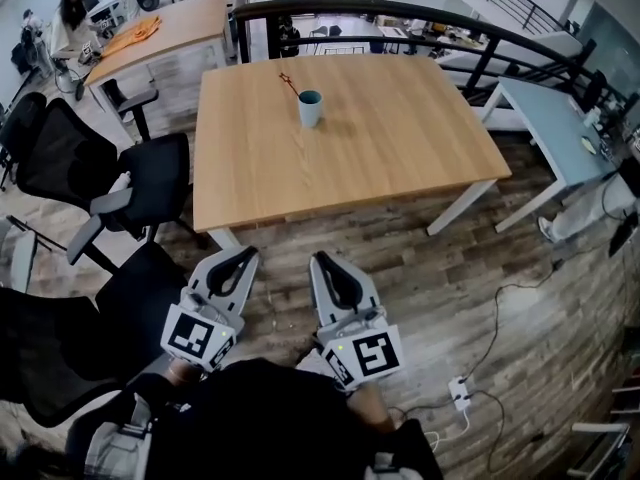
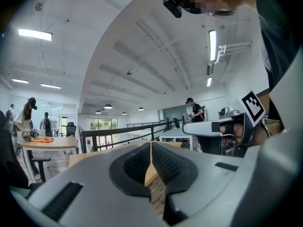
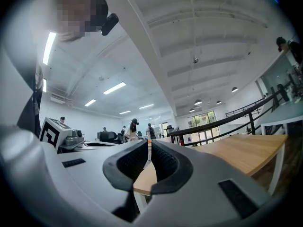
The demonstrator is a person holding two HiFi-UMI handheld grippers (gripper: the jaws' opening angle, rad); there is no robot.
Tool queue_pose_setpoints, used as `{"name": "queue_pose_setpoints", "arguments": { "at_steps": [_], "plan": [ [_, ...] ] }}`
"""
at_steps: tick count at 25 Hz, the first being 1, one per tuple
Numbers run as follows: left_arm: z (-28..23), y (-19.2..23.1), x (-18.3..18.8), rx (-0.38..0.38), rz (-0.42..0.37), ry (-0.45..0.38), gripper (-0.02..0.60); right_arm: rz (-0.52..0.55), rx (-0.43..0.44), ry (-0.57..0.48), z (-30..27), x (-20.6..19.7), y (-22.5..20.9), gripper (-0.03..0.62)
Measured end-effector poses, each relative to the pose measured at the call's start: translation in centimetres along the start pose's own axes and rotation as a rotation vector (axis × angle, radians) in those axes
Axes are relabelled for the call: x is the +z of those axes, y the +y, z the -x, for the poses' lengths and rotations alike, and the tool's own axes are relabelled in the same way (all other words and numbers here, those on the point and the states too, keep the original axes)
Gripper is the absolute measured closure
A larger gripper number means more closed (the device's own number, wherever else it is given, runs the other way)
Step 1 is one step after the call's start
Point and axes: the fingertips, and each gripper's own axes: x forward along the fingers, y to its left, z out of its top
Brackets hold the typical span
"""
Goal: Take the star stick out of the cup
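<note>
A blue-grey cup [image 1: 310,108] stands upright on the far middle of the wooden table [image 1: 380,158]. A thin star stick [image 1: 289,81] leans out of it toward the far left. Both grippers are held low, close to the person's body and well short of the table's near edge. The left gripper [image 1: 247,253] and the right gripper [image 1: 317,259] lie side by side, pointing at the table. In the left gripper view the left gripper [image 2: 150,144] has its jaws closed tip to tip with nothing between them. The right gripper [image 3: 149,142] looks the same in its own view. Neither gripper view shows the cup.
Black office chairs [image 1: 110,173] crowd the left side beside the table. A black railing [image 1: 420,13] runs behind the table, and a light-blue table [image 1: 550,128] stands at the right. A power strip with cable [image 1: 460,393] lies on the wood floor. People sit at a far desk [image 1: 165,28].
</note>
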Motion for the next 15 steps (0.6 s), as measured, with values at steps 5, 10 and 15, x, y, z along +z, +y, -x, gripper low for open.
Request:
{"name": "queue_pose_setpoints", "arguments": {
  "at_steps": [5, 10, 15],
  "plan": [
    [1.2, 1.1, -0.6, -0.008, 0.004, 0.015, 0.558, -0.032, -0.020, 0.003, -0.1, -0.8, 1.3, 0.563],
    [1.2, 1.9, -1.5, -0.007, 0.019, 0.029, 0.558, -0.034, -0.028, 0.007, -0.4, -1.1, 1.5, 0.563],
    [-0.7, 1.2, -0.5, -0.028, 0.010, 0.009, 0.558, -0.019, -0.040, -0.004, -0.3, -0.1, -0.2, 0.563]
  ]
}}
